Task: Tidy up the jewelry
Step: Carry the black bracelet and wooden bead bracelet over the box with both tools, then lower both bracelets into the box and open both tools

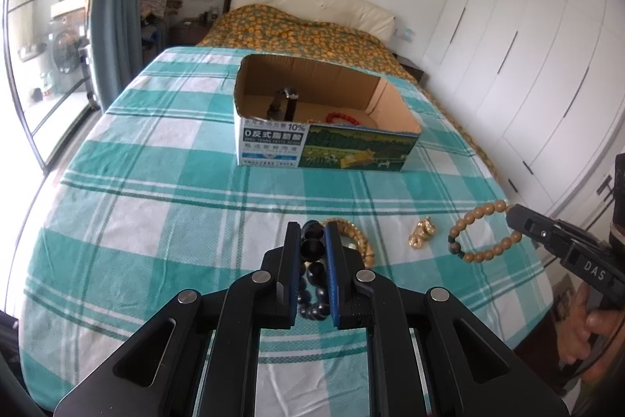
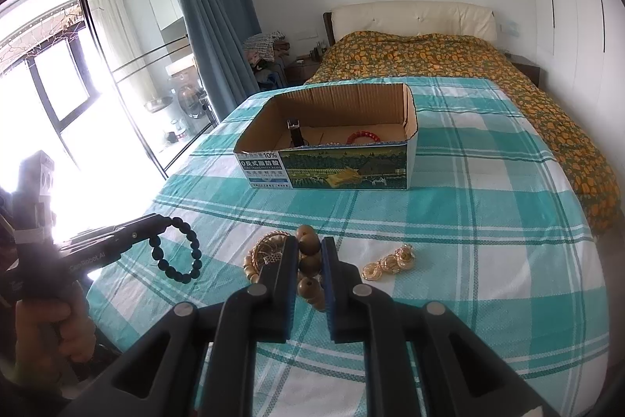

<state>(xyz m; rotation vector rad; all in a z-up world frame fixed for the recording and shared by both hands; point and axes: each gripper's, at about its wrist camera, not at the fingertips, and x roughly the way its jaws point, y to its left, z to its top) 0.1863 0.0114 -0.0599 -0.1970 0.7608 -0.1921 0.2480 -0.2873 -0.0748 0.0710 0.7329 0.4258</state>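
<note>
My left gripper (image 1: 312,229) is shut on a black bead bracelet (image 1: 312,284), held above the bed; it also shows in the right wrist view (image 2: 177,249). My right gripper (image 2: 308,243) is shut on a tan wooden bead bracelet (image 2: 308,264), seen in the left wrist view (image 1: 480,233). A gold chain piece (image 1: 422,233) and a pile of gold and wooden bangles (image 2: 265,253) lie on the checked sheet. An open cardboard box (image 1: 324,143) farther back holds a red bead bracelet (image 1: 341,117) and a dark watch (image 1: 283,102).
The box stands mid-bed on the teal checked sheet (image 1: 156,182). An orange flowered quilt (image 2: 449,61) covers the bed's head end. White wardrobe doors (image 1: 527,65) are on the right, a curtain and glass doors (image 2: 97,85) on the left.
</note>
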